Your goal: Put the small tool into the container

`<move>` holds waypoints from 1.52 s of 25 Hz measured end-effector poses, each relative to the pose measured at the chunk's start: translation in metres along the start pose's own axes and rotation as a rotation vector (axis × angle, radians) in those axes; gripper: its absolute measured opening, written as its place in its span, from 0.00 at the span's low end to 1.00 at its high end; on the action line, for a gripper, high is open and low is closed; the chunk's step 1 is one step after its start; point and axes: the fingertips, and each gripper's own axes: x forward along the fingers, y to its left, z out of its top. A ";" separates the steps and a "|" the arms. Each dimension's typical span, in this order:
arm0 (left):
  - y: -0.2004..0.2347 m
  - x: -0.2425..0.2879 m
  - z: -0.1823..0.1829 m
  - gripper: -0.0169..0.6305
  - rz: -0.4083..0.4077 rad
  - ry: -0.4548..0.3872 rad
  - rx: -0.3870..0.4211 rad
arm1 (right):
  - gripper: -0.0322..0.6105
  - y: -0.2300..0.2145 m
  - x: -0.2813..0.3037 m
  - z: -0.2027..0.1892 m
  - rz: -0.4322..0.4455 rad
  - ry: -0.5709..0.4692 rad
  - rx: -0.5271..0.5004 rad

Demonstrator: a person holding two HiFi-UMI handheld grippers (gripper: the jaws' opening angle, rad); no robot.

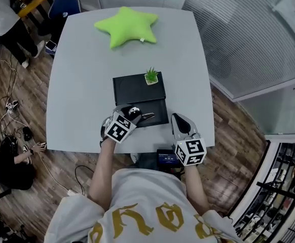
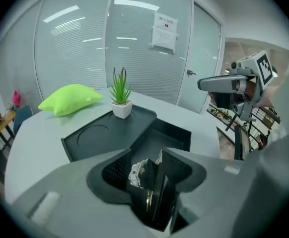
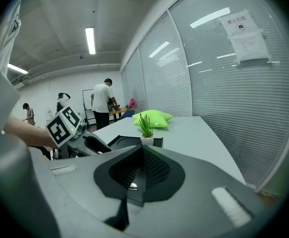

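The black container (image 1: 122,91) lies at the table's near middle; in the left gripper view its flat raised part (image 2: 102,135) is on the left and its open well (image 2: 172,135) on the right. My left gripper (image 1: 128,116) is shut on the small black and silver tool (image 1: 137,114) over the container's near left corner. That tool (image 2: 139,175) shows pinched between the left gripper's (image 2: 153,175) jaws, just short of the well. My right gripper (image 1: 180,121) sits on the table to the right of the container, and its jaws (image 3: 139,158) are shut with nothing in them.
A small potted plant (image 1: 151,76) stands on the container's far right corner. A green star cushion (image 1: 127,27) lies at the far side of the grey table (image 1: 76,85). A glass partition (image 3: 224,83) runs along the right. People stand and sit beyond the table's left side.
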 end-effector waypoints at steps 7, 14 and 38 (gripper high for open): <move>0.003 -0.079 0.055 0.33 0.130 -0.331 -0.110 | 0.09 0.022 -0.019 0.023 -0.005 -0.068 -0.060; -0.007 -0.149 0.089 0.26 0.088 -0.654 -0.343 | 0.09 0.040 -0.041 0.051 -0.001 -0.175 -0.045; -0.016 -0.174 0.076 0.03 0.166 -0.622 -0.251 | 0.09 0.057 -0.054 0.059 0.020 -0.210 0.004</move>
